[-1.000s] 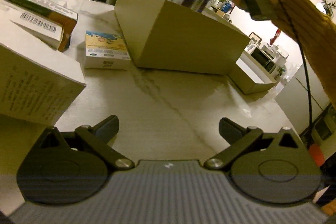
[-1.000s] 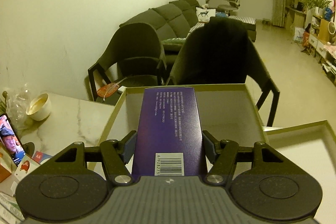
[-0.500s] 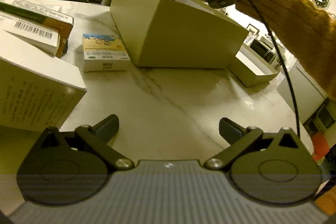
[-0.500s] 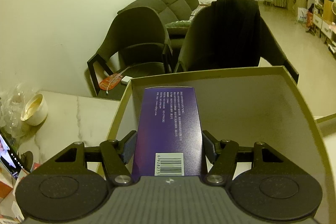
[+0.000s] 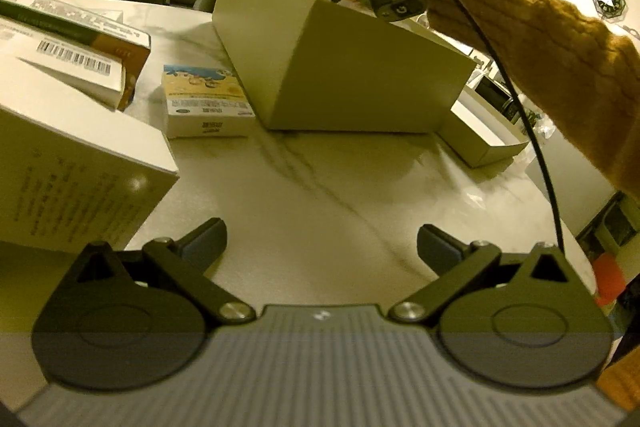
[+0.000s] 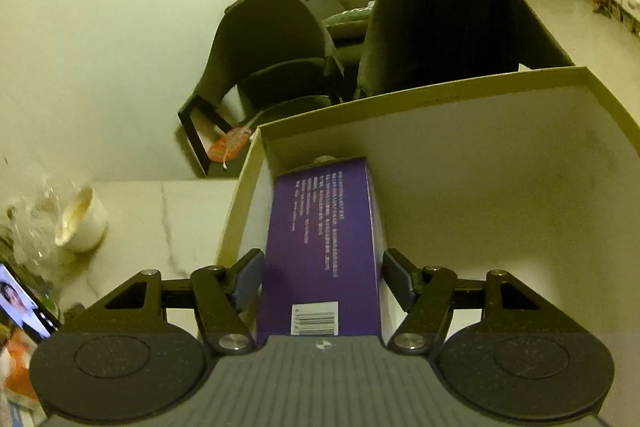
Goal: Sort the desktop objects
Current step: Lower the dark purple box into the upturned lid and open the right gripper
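Purple box [image 6: 320,251] sits inside the big open carton [image 6: 500,155], along its left wall, barcode end toward the camera. Right gripper [image 6: 322,281] straddles it; pads [image 6: 248,277] show a slim gap on both sides, so not pinching. Left gripper [image 5: 322,241] hovers over the marble table [image 5: 320,187], jaws spread wide, nothing between them. Small printed box [image 5: 204,103] lies just beside the carton's outer wall, white boxes [image 5: 68,171] stacked to its left.
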### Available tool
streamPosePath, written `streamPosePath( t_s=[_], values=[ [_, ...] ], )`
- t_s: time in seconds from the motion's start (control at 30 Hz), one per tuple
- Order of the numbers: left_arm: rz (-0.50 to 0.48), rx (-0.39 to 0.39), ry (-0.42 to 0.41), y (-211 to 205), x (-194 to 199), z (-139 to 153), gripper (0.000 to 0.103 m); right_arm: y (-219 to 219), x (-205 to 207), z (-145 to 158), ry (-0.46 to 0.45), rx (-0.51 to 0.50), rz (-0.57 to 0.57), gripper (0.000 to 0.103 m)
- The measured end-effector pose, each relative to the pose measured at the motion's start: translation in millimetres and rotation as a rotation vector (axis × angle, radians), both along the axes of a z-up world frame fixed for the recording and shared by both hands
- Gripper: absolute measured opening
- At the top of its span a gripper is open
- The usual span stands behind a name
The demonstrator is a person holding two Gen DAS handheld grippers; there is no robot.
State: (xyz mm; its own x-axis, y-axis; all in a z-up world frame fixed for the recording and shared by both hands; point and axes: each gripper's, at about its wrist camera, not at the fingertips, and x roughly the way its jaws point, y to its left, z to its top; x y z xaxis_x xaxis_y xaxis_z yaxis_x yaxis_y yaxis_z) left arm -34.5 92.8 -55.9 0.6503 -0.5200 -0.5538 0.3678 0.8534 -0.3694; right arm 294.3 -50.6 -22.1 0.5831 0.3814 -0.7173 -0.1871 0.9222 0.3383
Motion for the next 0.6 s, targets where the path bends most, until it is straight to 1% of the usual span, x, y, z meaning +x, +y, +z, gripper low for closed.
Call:
streamPosePath(
  t_s=[0.13, 0.27, 0.43, 0.6],
  values=[
    [0.013, -0.008, 0.0, 2.2, 0.2, -0.8, 0.103, -2.3, -3.3, 8.8, -0.025, -0.006, 0.029, 0.069],
    [0.016, -0.001, -0.01, 1.4, -1.0, -1.6, 0.103, -8.7, -10.9, 12.5, -0.024, -0.009, 0.066, 0.069],
    [0.024, 0.015, -0.013, -1.8, 1.0, -0.9, 0.103, -18.8, -27.1, 15.3, -0.021, -0.005, 0.189, 0.069],
    [0.036, 0.027, -0.019, -4.9, 1.5, -1.3, 0.103, -24.8, -43.4, 17.5, -0.037, -0.056, 0.325, 0.069]
  ],
)
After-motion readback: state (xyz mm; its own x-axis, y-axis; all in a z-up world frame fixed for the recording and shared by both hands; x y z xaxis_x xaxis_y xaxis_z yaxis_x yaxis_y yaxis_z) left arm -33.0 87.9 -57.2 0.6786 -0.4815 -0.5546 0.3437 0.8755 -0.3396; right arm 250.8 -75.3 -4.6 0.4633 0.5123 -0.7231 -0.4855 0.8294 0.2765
